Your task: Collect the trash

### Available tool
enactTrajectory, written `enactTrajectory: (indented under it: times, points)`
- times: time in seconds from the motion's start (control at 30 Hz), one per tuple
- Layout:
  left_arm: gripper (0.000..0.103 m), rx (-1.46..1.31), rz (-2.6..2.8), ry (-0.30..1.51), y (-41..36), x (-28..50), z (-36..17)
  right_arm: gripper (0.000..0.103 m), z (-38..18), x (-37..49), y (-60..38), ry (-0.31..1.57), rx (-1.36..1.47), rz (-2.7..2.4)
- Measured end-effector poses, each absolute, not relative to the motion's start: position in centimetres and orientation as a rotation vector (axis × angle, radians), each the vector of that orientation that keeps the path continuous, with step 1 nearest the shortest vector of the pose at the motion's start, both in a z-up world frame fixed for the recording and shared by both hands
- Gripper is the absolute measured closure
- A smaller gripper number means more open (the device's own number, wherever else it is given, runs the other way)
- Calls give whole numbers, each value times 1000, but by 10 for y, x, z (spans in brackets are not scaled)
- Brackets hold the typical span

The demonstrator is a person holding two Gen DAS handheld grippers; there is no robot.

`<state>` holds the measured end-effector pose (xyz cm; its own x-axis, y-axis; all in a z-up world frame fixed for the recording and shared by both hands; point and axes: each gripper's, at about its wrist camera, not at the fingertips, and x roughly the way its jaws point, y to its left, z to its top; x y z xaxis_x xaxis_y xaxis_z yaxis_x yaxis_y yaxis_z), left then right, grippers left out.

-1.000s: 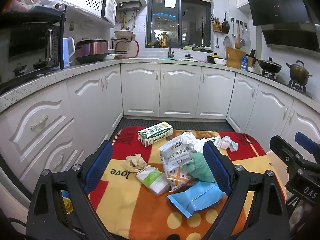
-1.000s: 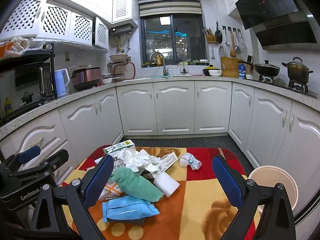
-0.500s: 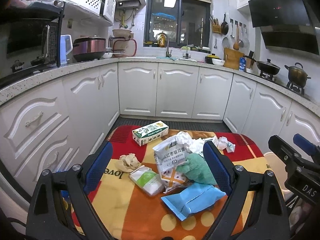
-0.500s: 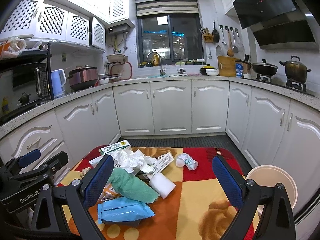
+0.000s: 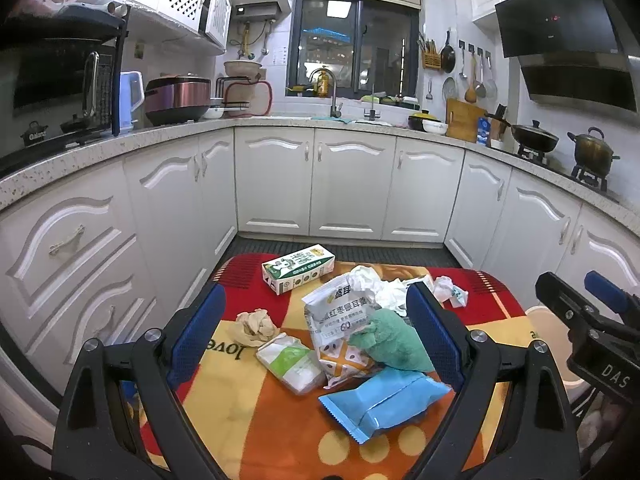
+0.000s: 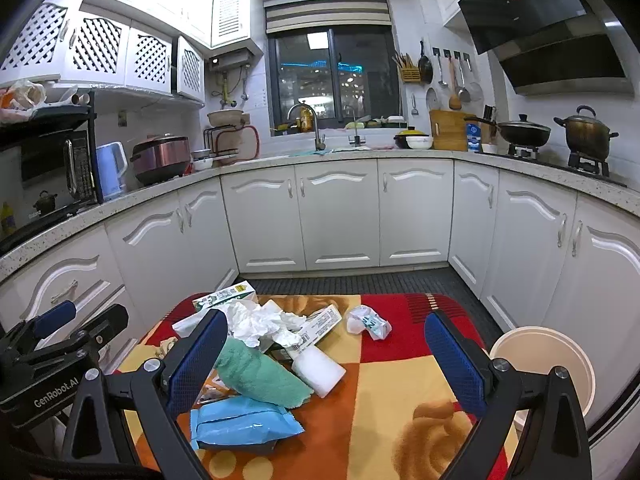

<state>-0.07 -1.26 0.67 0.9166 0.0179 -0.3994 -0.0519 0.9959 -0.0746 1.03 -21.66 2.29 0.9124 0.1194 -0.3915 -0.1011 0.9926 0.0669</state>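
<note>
Trash lies in a heap on a small table with a red, orange and yellow cloth (image 5: 256, 420). I see a milk carton (image 5: 298, 268), a brown paper wad (image 5: 254, 326), a white-green packet (image 5: 290, 364), a printed food bag (image 5: 340, 320), a green cloth (image 5: 394, 346) and a blue packet (image 5: 384, 400). The right wrist view shows crumpled tissue (image 6: 264, 320), a white block (image 6: 320, 368) and a small white wad (image 6: 368, 322). My left gripper (image 5: 316, 340) is open above the heap. My right gripper (image 6: 326, 354) is open above the table, holding nothing.
A cream round bin (image 6: 544, 364) stands on the floor right of the table. White cabinets (image 5: 352, 184) under a speckled counter run around three sides. A dark mat (image 6: 352, 280) covers the floor beyond the table.
Both grippers have shifted slightly, so the heap sits a little lower and left in view. Both stay open and empty. The trash has not moved.
</note>
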Motion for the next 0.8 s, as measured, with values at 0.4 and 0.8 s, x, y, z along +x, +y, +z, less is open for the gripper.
enactTrajectory:
  times: [0.4, 0.8]
  points:
    - [12, -81, 19, 404, -14, -2, 5, 5, 21, 11, -216, 409, 37, 112]
    - [12, -77, 9, 416, -15, -2, 2, 5, 17, 11, -219, 421, 36, 114]
